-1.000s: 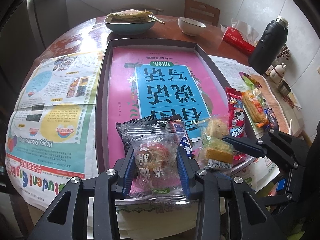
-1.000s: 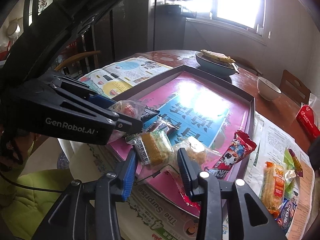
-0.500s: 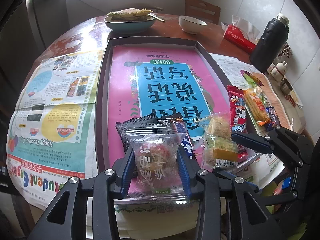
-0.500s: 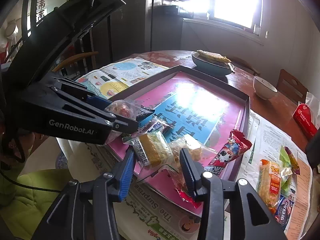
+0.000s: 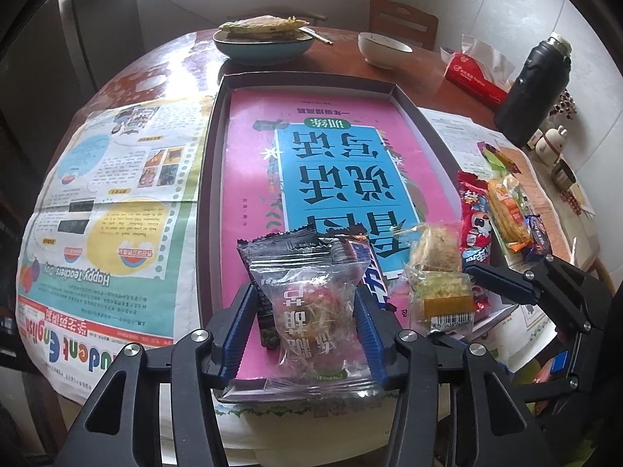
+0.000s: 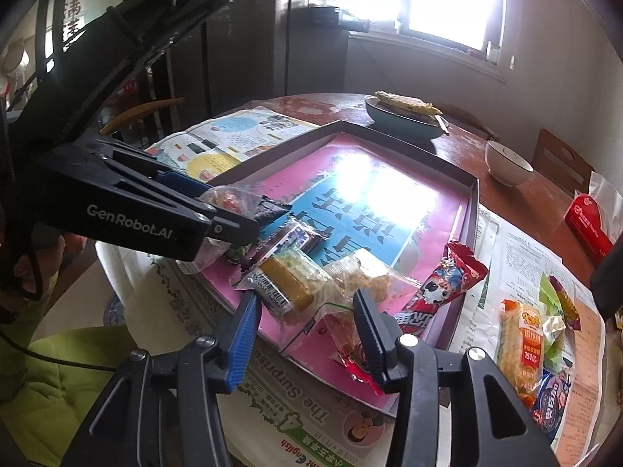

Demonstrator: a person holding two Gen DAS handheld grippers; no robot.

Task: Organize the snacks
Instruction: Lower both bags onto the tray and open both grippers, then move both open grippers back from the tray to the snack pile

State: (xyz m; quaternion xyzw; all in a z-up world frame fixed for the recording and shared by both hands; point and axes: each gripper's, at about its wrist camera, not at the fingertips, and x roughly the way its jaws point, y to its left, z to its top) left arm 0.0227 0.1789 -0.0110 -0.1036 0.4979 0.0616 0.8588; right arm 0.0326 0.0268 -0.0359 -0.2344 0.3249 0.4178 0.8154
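- The clear snack packet (image 5: pixel 311 307) is held between the blue pads of the left hand-held gripper (image 5: pixel 305 327), over the near rim of the tray (image 5: pixel 210 163); the slippery film may be dropped.
- The right hand-held gripper (image 6: pixel 307 330) is kept open and empty around the cake packet (image 6: pixel 290 286) in the tray; neighbouring packets may be snagged.

Bright window (image 6: pixel 447 0), white walls (image 5: pixel 506 7), wooden chair (image 5: pixel 403 19).

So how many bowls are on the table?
2: a teal bowl holding flatbread at the table's far side, and a white bowl right of it.
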